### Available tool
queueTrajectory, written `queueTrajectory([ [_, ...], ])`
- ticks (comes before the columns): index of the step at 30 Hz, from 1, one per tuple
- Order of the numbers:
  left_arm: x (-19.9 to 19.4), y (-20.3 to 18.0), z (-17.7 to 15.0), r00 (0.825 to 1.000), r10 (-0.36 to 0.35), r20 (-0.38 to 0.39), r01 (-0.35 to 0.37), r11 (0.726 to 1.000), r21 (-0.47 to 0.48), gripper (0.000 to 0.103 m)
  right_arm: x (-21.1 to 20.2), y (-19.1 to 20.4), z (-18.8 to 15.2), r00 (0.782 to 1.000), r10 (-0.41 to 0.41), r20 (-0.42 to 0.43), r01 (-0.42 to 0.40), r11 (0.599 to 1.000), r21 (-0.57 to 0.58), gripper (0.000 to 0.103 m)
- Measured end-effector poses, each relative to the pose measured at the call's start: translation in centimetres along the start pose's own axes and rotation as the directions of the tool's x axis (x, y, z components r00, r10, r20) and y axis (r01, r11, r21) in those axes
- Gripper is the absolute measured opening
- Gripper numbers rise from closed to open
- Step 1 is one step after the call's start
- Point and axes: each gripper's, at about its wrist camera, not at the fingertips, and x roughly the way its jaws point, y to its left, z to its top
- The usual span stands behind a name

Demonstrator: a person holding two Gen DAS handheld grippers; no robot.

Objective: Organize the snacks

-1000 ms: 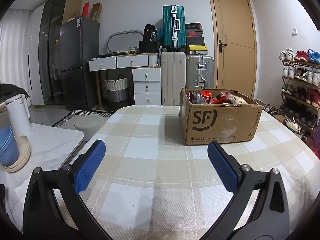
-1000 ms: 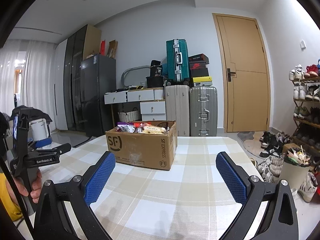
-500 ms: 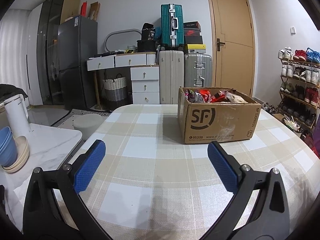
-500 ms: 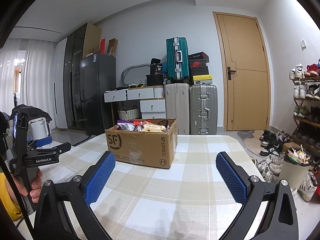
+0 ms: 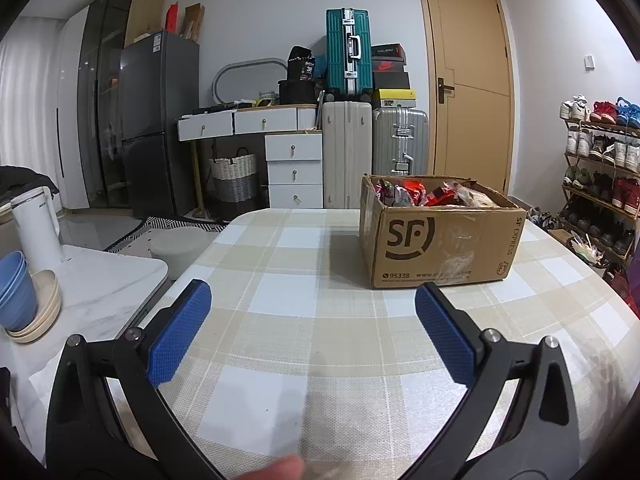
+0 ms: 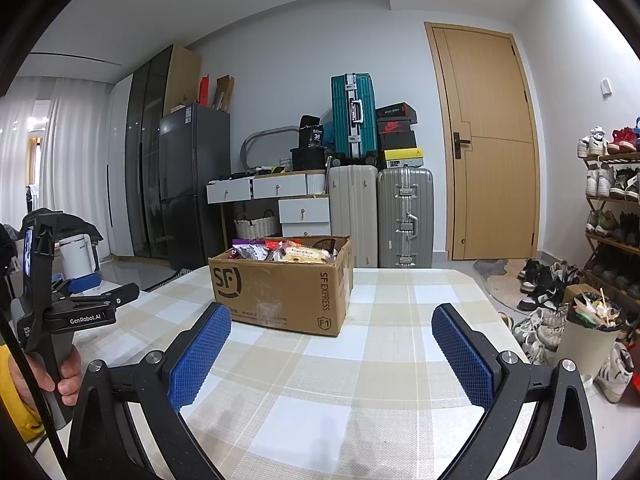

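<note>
A brown cardboard box [image 5: 440,248] printed "SF" stands on the checked tablecloth [image 5: 300,280], filled with several bright snack packets [image 5: 424,194]. My left gripper [image 5: 312,312] hovers open over the cloth, short of the box and to its left, with nothing between its blue pads. The right wrist view shows the same box [image 6: 280,288] ahead and slightly left, snack packets [image 6: 288,252] heaped inside. My right gripper [image 6: 332,336] is open and empty too, above the cloth in front of the box. A hand at the left edge holds the left gripper [image 6: 84,292].
A marble side table [image 5: 100,280] to the left carries stacked bowls [image 5: 24,300] and a white kettle [image 5: 36,228]. Suitcases [image 5: 360,128], a drawer desk and a door stand behind. A shoe rack [image 6: 612,216] and a bin [image 6: 588,336] stand beyond the table's right edge.
Both views have shifted only slightly; the box sits a touch higher in the right wrist view. A fingertip now shows at the bottom of the left wrist view. Both grippers stay open.
</note>
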Motion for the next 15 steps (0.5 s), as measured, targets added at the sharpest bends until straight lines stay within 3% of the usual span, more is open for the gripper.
queueTrajectory([
  [15,-0.64,0.13,-0.1,1.0,-0.009,0.011,0.009,1.0,-0.004,0.102,0.01,-0.13,-0.09,1.0,-0.002,-0.001,0.002,1.0,0.002,0.102],
])
